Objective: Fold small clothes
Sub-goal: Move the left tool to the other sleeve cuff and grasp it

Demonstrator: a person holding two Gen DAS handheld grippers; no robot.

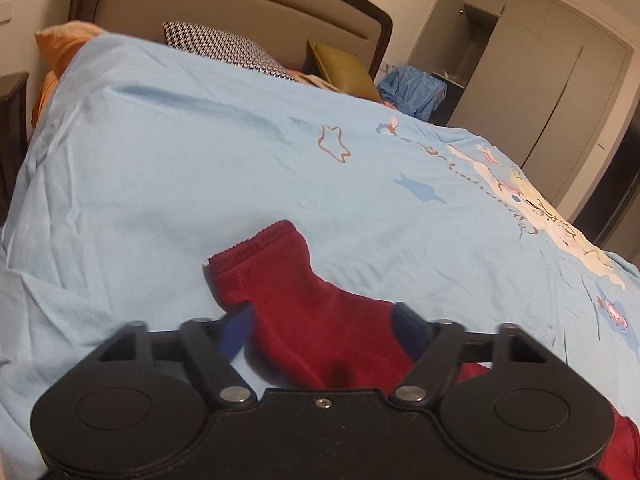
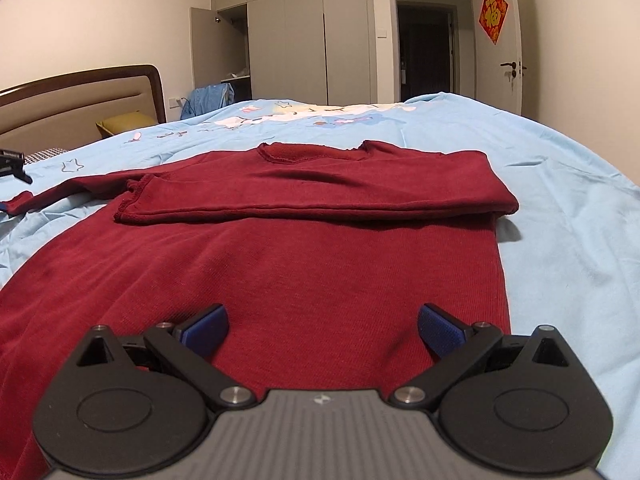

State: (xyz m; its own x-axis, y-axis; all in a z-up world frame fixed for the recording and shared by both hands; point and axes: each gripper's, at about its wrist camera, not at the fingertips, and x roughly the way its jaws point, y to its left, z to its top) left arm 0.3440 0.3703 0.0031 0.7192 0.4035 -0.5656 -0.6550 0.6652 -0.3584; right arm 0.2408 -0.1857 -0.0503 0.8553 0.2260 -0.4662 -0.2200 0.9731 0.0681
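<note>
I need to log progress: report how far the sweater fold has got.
Done: one sleeve lies folded across the sweater. In hand: the open left gripper straddles the other sleeve, which is spread on the bedsheet. Left: fold that sleeve, then the body; right gripper is open above it.

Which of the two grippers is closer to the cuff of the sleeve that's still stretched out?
The left gripper: its open jaws straddle that sleeve just behind the cuff. The right gripper hovers over the sweater's hem, far away.
</note>
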